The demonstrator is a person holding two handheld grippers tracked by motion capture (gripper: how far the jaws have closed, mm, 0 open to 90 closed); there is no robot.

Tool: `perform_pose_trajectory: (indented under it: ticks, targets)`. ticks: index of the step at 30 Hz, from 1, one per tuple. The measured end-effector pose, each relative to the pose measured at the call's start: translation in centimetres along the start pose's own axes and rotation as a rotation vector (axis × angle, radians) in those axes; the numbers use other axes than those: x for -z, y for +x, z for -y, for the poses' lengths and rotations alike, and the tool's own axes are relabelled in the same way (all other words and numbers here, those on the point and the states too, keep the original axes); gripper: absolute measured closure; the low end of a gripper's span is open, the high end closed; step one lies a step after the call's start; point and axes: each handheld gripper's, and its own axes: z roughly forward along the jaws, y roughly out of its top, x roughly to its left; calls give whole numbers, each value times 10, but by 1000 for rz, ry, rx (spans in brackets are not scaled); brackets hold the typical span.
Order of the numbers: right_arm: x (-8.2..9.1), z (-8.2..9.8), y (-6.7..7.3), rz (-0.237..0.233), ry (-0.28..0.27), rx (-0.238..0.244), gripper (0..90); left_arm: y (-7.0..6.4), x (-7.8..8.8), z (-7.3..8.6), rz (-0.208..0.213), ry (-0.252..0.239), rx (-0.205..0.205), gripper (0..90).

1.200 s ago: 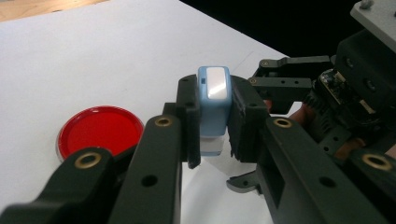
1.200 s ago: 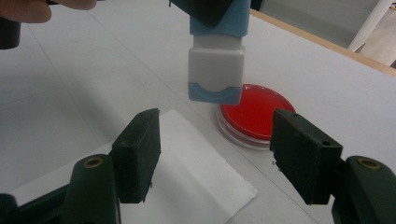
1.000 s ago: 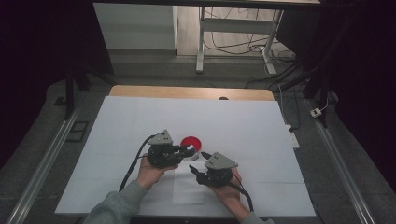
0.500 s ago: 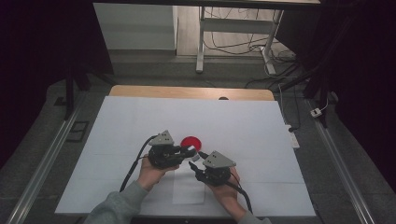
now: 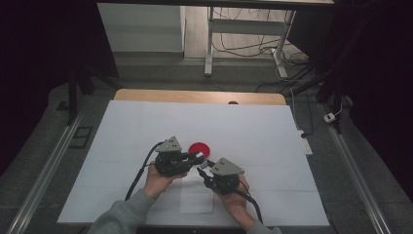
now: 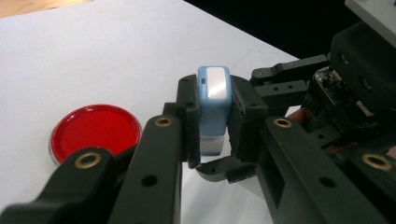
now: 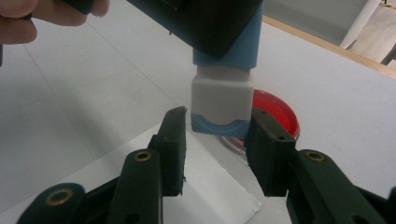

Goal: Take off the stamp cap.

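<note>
Blue-and-white stamp (image 6: 213,112) clamped upright in left gripper (image 6: 214,126), above table (image 5: 272,131) nr red dish (image 6: 95,131). Right gripper (image 7: 215,154) jaws just been closing, flanking stamp's white lower end; pads not quite touching.

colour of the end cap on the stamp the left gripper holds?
Blue, below a white band on the stamp; clearest in the right gripper view.

Your blue-and-white stamp (image 6: 213,109) looks like smooth plastic, its pale top panel faintly glossy. The red dish (image 6: 95,133) at its 9 o'clock is shiny, clear-rimmed plastic. Your left gripper (image 6: 215,123) and right gripper (image 7: 217,154) have matt black jaws with brass-coloured rivets. The table (image 5: 272,131) wears a matt white sheet; bare wood shows at 12 o'clock. The paper slip (image 7: 210,186) is matt.
</note>
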Motion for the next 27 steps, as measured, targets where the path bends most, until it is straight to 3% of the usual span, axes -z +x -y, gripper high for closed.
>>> perform_pose_trajectory:
  ticks: [27]
  targets:
    - [0,2,-1,18,20,18,649,-3,-6,4,-19,2,-2,757]
